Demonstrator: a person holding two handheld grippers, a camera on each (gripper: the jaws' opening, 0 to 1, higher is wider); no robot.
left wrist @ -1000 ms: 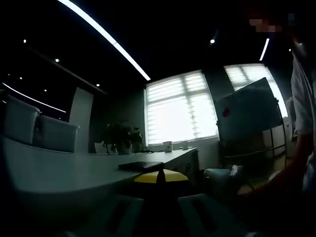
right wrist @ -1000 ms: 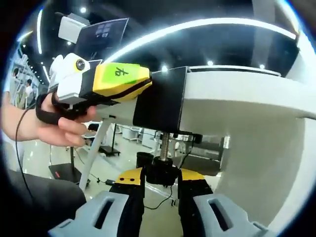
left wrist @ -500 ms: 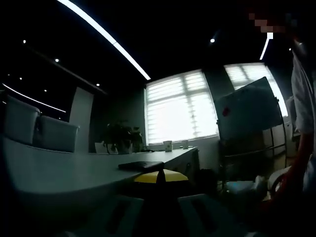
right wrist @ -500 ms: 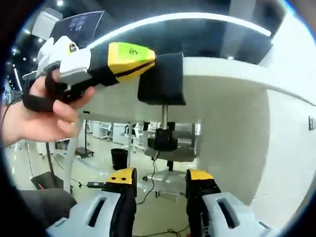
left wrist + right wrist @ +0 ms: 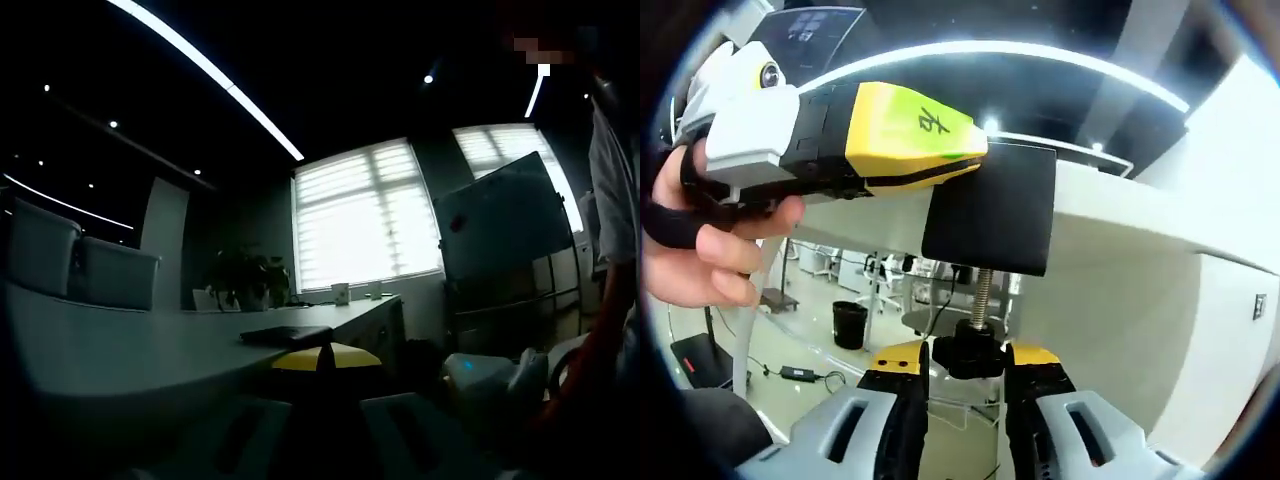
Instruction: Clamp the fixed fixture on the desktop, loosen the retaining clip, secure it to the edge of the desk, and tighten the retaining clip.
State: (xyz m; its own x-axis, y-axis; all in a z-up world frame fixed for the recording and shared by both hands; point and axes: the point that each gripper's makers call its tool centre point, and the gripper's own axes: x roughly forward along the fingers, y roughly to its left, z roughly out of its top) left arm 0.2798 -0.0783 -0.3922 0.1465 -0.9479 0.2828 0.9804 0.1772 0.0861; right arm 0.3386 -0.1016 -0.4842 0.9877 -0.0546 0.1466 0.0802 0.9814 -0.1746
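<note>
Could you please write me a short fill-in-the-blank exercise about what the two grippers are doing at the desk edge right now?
1. The black clamp body sits on the ____ of the white desk.
2. The left gripper, with yellow tips, grips the clamp body from the ____.
3. The right gripper is closed around the black ____ at the bottom of the threaded screw.
4. In the left gripper view, a dark flat item lies on the ____.

Missing words: edge; side; knob; desk
</note>
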